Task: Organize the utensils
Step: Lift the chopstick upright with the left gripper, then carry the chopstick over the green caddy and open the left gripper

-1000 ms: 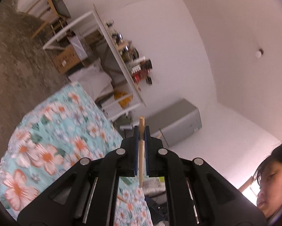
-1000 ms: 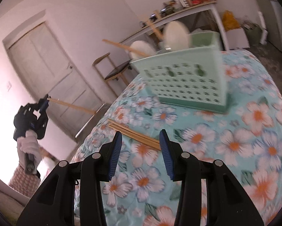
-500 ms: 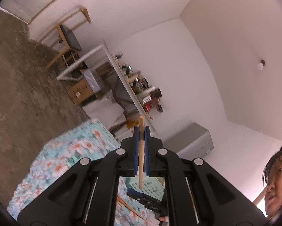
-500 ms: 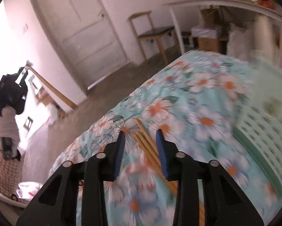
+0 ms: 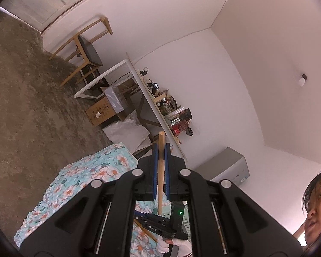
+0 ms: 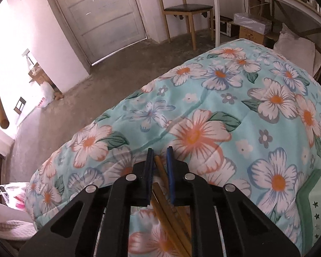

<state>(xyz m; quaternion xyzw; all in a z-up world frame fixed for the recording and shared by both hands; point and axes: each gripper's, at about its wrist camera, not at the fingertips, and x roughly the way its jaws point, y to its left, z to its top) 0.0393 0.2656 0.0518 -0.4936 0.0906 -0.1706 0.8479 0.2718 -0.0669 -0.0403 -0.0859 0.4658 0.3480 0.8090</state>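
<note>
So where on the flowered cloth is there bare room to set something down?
The floral cloth is bare ahead of the right gripper, out to its far edge. It is crowded under that gripper, around the chopsticks, and at right by the green basket.

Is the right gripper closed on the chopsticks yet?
Cannot tell. The right gripper straddles the chopsticks on the floral cloth; one blue pad touches a stick, a narrow gap shows beside the other.

The left claw (image 5: 159,167) is clamped on a wooden stick (image 5: 160,171), which runs upright between the blue pads (image 5: 154,169). At 6 o'clock the right claw (image 5: 160,224) sits over the floral bed (image 5: 79,184). A chair (image 5: 85,49) stands at 11 o'clock.
</note>
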